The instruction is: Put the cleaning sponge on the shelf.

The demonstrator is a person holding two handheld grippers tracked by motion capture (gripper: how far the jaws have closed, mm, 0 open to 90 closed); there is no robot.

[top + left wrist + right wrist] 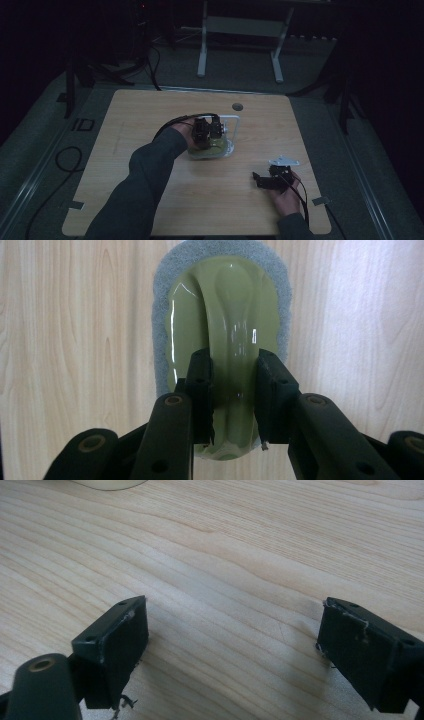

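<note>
the left gripper (234, 405) is pointed straight down at a green scrubber (225, 330), an oval piece of glossy olive plastic with a raised handle ridge along its middle and a grey sponge pad (162, 330) showing as a rim around it. the ridge is pinched between the black fingers (200, 390), one pad pressed on each side of it. the scrubber is seen lying on the light wooden table (75, 340). in the high view it is placed near the middle of the table (150, 200), under the left gripper (206, 134), beside a white wire frame (235, 125). the right gripper (262, 181) is held low near the table's right front corner, well apart from the scrubber. its fingers (117, 640) are spread wide, with bare wood (230, 580) between them and nothing gripped.
</note>
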